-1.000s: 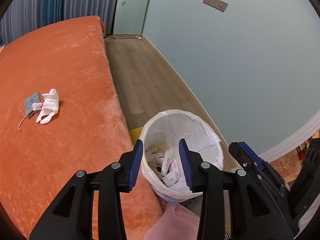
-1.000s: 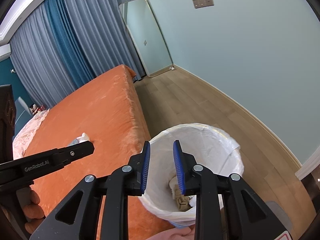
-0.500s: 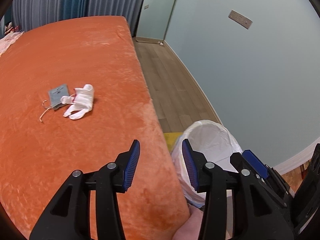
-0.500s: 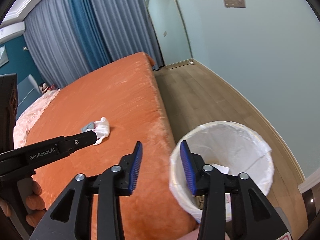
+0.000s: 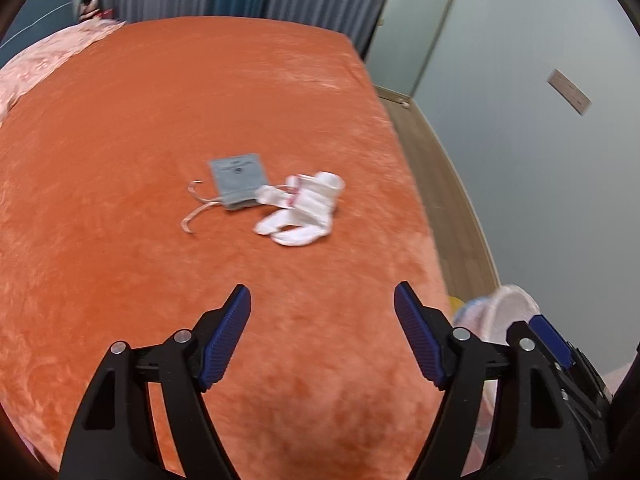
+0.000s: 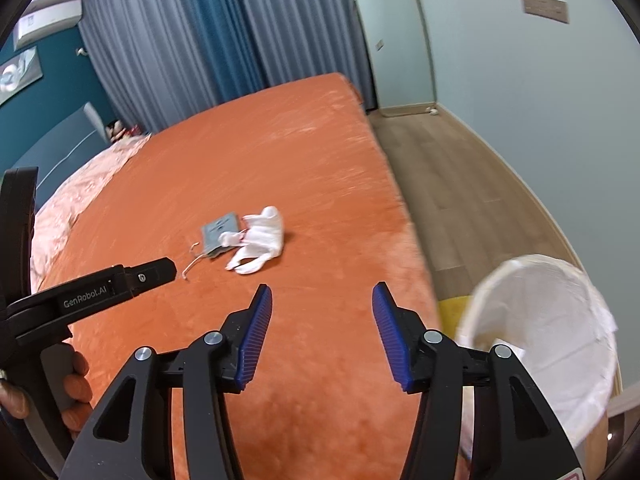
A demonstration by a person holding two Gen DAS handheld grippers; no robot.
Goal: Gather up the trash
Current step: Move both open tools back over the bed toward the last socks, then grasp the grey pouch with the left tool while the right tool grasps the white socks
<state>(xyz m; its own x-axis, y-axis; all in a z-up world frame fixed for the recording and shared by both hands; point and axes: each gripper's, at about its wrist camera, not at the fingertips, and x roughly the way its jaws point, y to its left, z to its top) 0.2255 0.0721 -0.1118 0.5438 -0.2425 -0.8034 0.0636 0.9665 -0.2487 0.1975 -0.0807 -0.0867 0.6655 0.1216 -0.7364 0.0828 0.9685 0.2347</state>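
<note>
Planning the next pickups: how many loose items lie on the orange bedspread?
2: a grey flat pouch with drawstring mid-bed, and a crumpled white cloth touching its right side. More may lie outside the view.

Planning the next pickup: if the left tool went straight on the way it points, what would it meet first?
Probably the bare orange bedspread: the left tool, jaws opening and empty, angles down short of the white socks and grey pouch. Depth is uncertain.

In front of me the bed (image 5: 168, 120) wears a plush orange blanket. On it, near the edge by the floor, lie white socks (image 5: 304, 210) and, touching them, a small grey pouch (image 5: 237, 179) with a pale drawstring (image 5: 196, 212). A pink quilt (image 5: 44, 60) covers the bed's far end.
</note>
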